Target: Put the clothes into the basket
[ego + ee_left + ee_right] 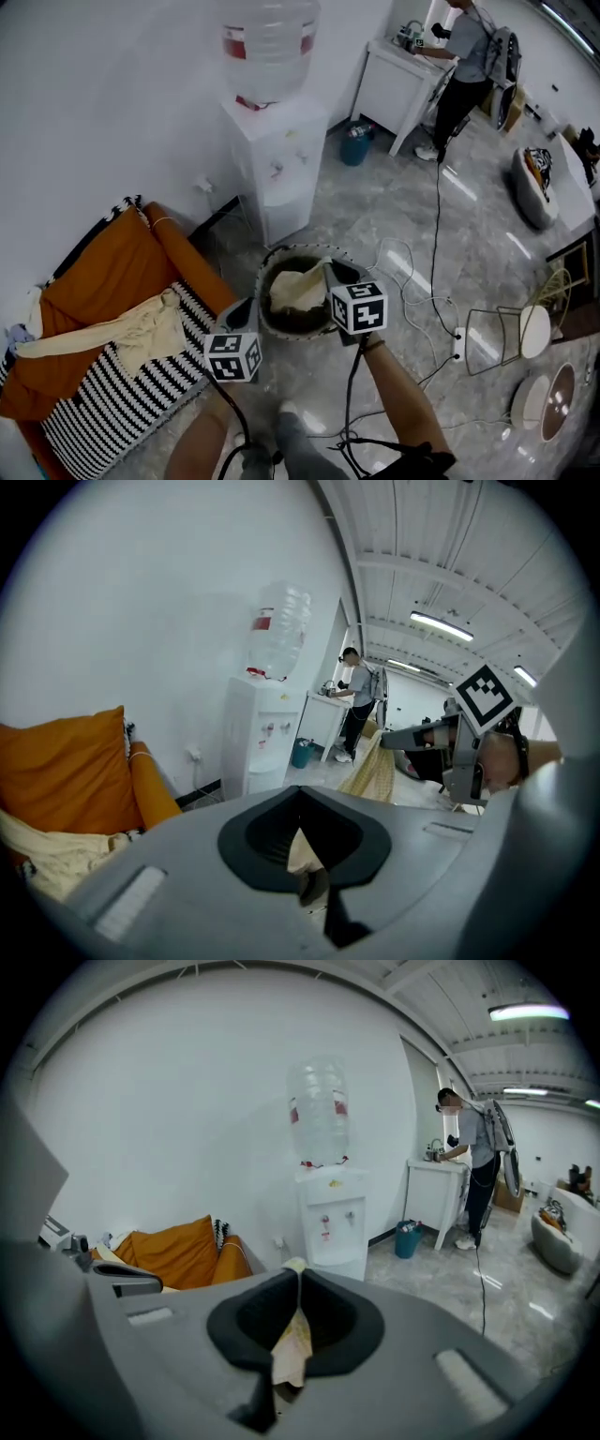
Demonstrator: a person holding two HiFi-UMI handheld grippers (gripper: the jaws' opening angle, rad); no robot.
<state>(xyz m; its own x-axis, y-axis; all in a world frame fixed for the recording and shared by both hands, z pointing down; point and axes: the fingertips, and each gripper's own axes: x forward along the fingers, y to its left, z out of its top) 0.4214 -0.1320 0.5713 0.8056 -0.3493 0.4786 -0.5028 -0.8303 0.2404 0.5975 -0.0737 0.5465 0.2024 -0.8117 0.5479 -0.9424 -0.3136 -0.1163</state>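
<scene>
Clothes are mid-transfer, as I judge it. At the left a draped garment (141, 330), cream-coloured, lies across the orange sofa (94, 272) and its striped throw (103, 403), not yet collected. Just right of it the left tongs (251, 307) are clenched on one edge of the held garment (298, 286), and a fold of cream cloth shows between the jaws in the left gripper view. That garment hangs at the mouth of the round basket (263, 295) on the floor and sags inside its rim. I cannot tell whether it rests on the bottom. The right tongs (330, 272) are clenched on its other edge, again with cloth pinched between the jaws. The step in hand looks to be lowering this piece into the basket. The next move calls for both tongs to release together once the cloth sits below the rim, so that no corner trails over the side, and then for a reach left to the sofa for the other piece. Counted: two cream garments, one basket, two tongs, one sofa, one water dispenser (277, 159) behind the basket, and one person (466, 52) at a white desk (398, 80) far back on the right.
</scene>
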